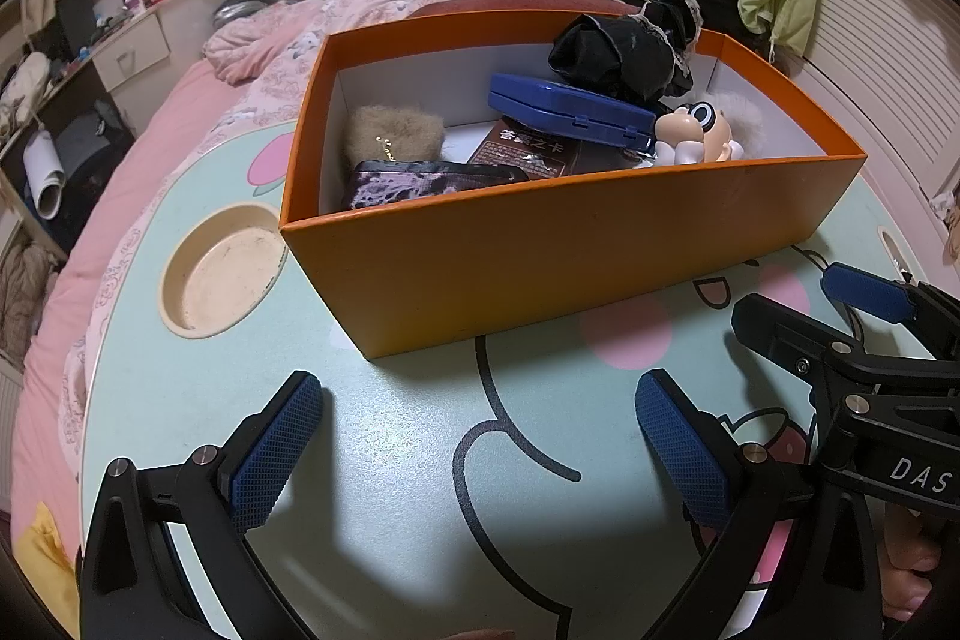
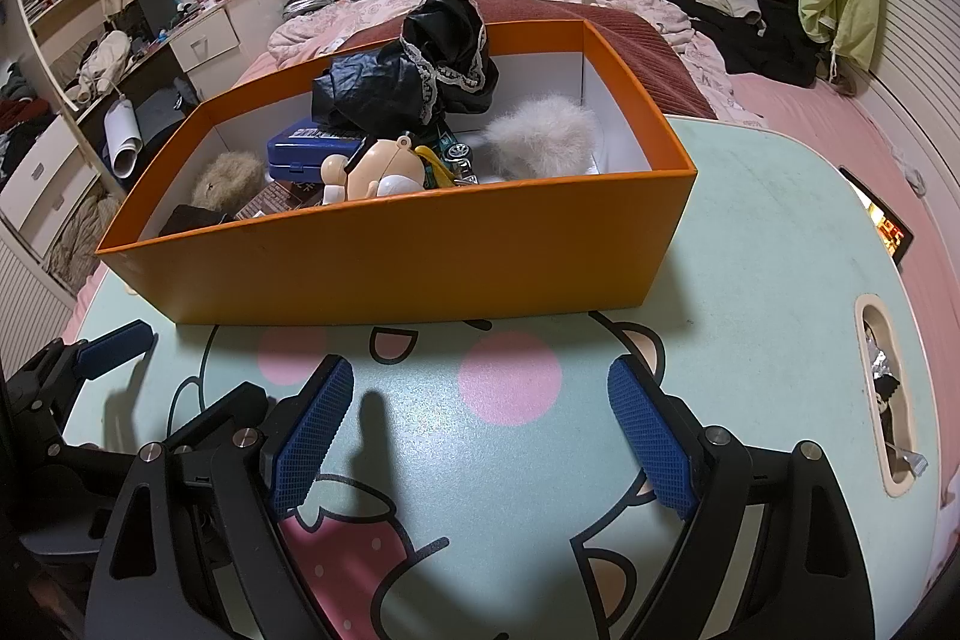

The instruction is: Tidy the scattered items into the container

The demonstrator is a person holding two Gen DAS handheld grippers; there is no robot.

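Both claws hang low over the pale green cartoon-printed tabletop (image 1: 390, 430), and neither carries anything; the left claw (image 1: 480, 460) has its blue pads spread wide with bare surface between them, and the right claw (image 2: 480, 436) is spread just the same, empty; the big orange cardboard box (image 2: 390, 256) sits on the tabletop just beyond both of them, and it looks well loaded; inside lie a flat blue plastic case (image 1: 570, 106), a crumpled black cloth with lace trim (image 2: 414, 76), a small cream-coloured doll figure with big round eyes (image 1: 696, 136), a tan fluffy pouch (image 1: 393, 133), a dark brown card packet with white lettering (image 1: 528, 151), a purple-and-black patterned pouch (image 1: 420, 181) against the near wall, and, seen from the right wrist, a white fluffy puff (image 2: 540, 142) at the box's right end; as for progress, the job reads as all but finished, since no loose item shows on the open tabletop in either view; only the round cream cup recess (image 1: 225, 271) moulded into the tabletop sits beside the box, and that appears to hold nothing; what may be left is a last check of the edges out of frame; the box runs its long axis across the tabletop, left to right before the person, open mouth straight up, a long wall facing the claws.
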